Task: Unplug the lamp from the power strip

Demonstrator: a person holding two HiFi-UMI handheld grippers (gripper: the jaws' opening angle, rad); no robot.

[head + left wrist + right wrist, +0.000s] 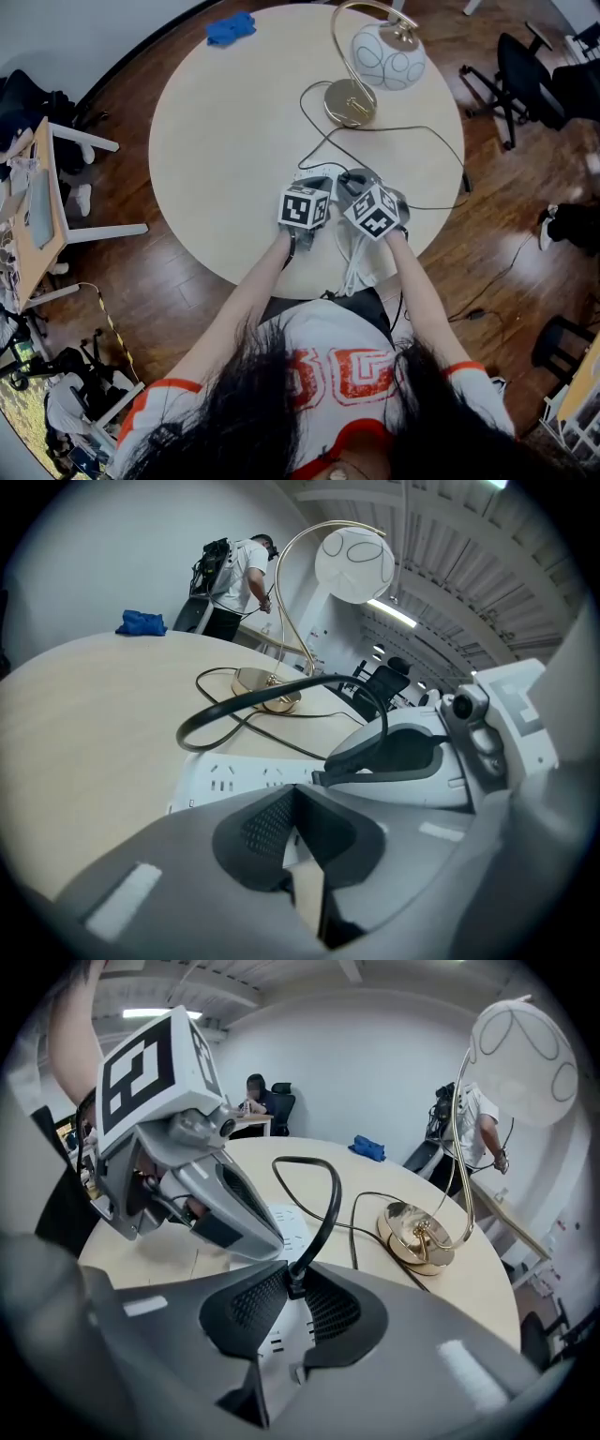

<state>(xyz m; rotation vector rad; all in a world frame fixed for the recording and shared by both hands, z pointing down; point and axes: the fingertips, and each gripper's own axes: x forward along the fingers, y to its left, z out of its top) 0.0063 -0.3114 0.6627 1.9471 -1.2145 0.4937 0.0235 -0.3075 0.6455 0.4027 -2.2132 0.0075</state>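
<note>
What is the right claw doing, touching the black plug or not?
Touching. The right gripper view shows the right claw closed against both sides of the black plug, with no gap.

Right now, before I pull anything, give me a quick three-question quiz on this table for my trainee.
1. True or false: the blue cloth lies near the far rim of the table, apart from the power strip.
2. What stands between the right gripper's jaws? A the blue cloth; B a black plug; C a spoon.
3. What colour is the lamp base?
Key: 1 true; 2 B; 3 gold.
</note>
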